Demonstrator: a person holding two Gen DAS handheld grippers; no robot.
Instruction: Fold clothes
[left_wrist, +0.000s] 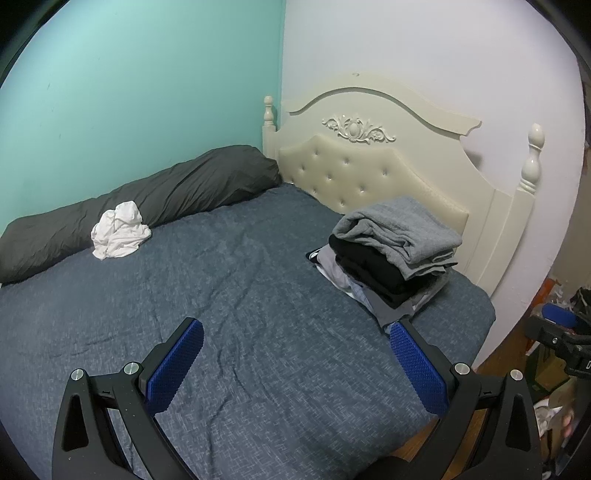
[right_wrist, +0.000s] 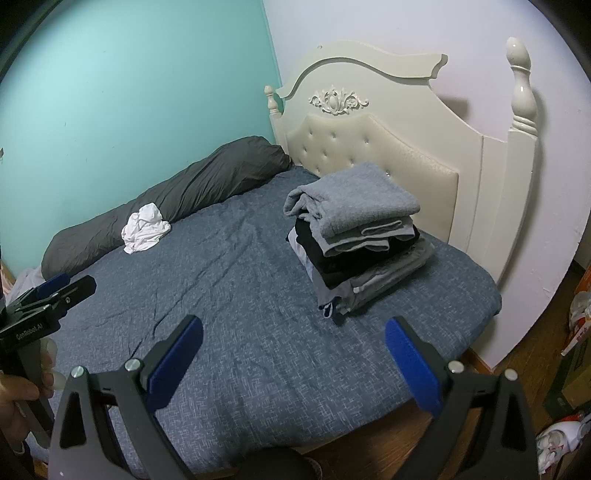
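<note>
Above blue bed (left_wrist: 229, 295): left gripper (left_wrist: 295, 362) and right gripper (right_wrist: 293, 360) both gaped wide, empty. Folded clothes stack (right_wrist: 354, 240) near headboard (right_wrist: 406, 162); crumpled white garment (left_wrist: 120, 229) against dark pillow (left_wrist: 166, 195).

Blue-grey bed sheet (left_wrist: 229, 295), dark grey bolster (left_wrist: 147, 199) along teal wall (left_wrist: 129, 92); cream tufted headboard (left_wrist: 369, 173)

Bed with cream headboard and the items resting on its blue-grey sheet.
The bed (left_wrist: 240, 295) bears three things: a long dark grey pillow (left_wrist: 147, 195) lying along the far edge against the teal wall; a crumpled white garment (left_wrist: 120, 230) touching that pillow; and a stack of folded clothes (left_wrist: 395, 254), grey on top, black beneath, near the headboard (left_wrist: 369, 173) at the right corner.
</note>
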